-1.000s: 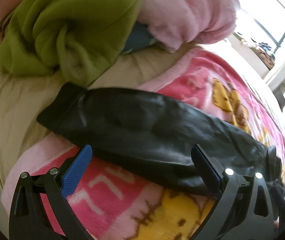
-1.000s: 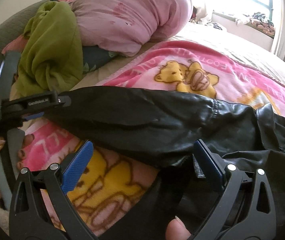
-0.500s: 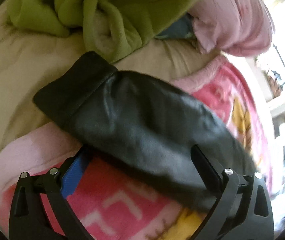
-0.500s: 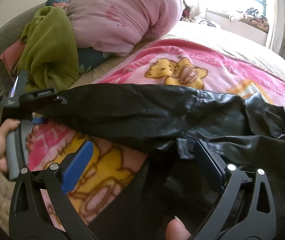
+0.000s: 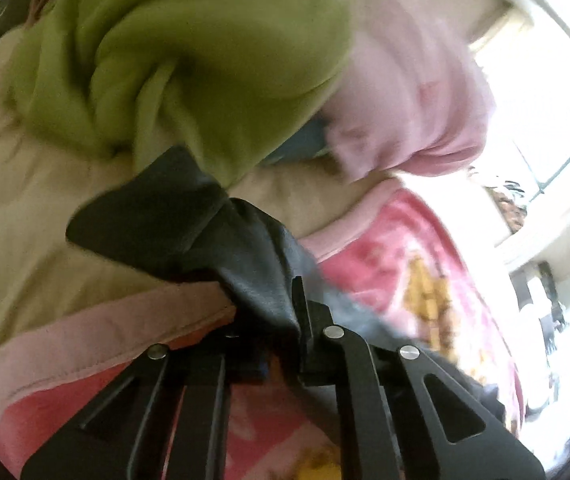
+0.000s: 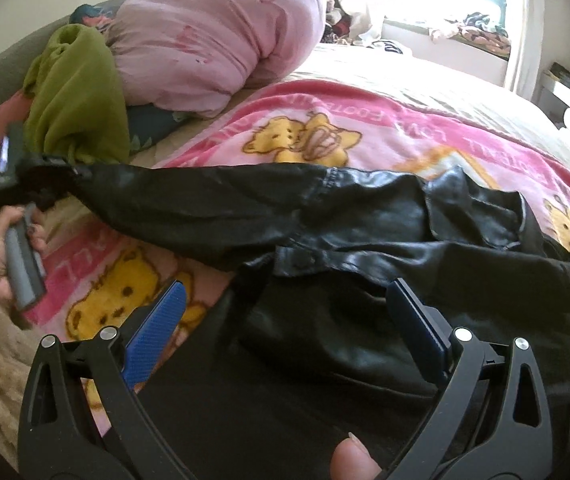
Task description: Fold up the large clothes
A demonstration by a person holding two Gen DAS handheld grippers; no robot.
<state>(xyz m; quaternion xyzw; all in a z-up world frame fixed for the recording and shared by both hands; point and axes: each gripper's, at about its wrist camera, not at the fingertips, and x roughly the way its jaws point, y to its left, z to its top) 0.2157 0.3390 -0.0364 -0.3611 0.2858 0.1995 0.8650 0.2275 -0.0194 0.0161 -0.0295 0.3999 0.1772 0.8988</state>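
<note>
Blur smears my left wrist view, yet my left gripper [image 5: 281, 332] pinches the jacket sleeve [image 5: 189, 220] lower centre; right gripper [image 6: 285, 320] gapes, part cropped.

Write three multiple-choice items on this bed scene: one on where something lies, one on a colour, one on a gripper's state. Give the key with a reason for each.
1. Where does the green garment lie?
A. on the windowsill
B. beside the pink bundle, near the sleeve end
C. under the right gripper

2. What colour is the jacket spread on the blanket?
A. black
B. white
C. orange

3. What state is the left gripper in?
A. wide open above the blanket
B. shut on the sleeve
C. out of view

Key: 1 B, the green heap touches the pink bundle just past the cuff. 2 A, its shiny fabric is black in both views. 3 B, the left wrist view shows black fabric pinched between closed fingers, while the right gripper hovers open.
</note>
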